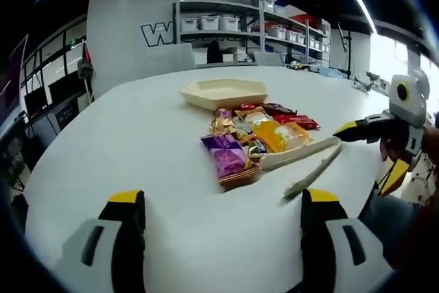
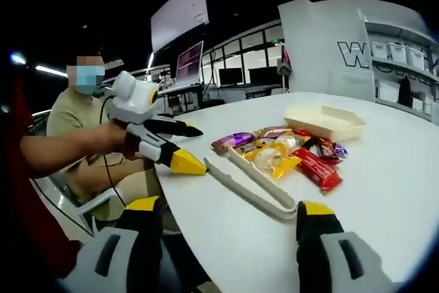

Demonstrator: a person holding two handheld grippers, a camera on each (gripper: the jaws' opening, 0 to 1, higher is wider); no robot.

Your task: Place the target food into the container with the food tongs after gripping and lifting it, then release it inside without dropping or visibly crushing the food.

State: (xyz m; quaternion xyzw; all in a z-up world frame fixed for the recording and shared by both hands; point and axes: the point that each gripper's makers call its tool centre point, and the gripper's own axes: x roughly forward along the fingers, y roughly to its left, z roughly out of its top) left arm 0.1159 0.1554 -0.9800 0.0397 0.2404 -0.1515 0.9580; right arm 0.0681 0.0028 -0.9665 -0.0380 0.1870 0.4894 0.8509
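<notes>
Cream food tongs (image 1: 309, 162) lie flat on the white table (image 1: 137, 142), touching the near side of a pile of snack packets. The pile holds a purple packet (image 1: 225, 156), a yellow one (image 1: 281, 135) and red ones (image 1: 296, 121). Beyond the pile sits an empty cream tray (image 1: 223, 92). My left gripper (image 1: 223, 195) is open over bare table, short of the pile. My right gripper (image 1: 360, 162) hangs open just right of the tongs' handle end. In the right gripper view the tongs (image 2: 247, 183) run toward my open right gripper (image 2: 230, 205); the tray (image 2: 326, 123) lies past the packets (image 2: 274, 159), and the left gripper (image 2: 202, 150) stands open.
A seated person (image 2: 82, 121) at the table's edge holds the left gripper. Shelves with white bins (image 1: 247, 25) stand behind the table, and desks with monitors (image 2: 233, 77) lie off to the side. Bare tabletop spreads left of the pile.
</notes>
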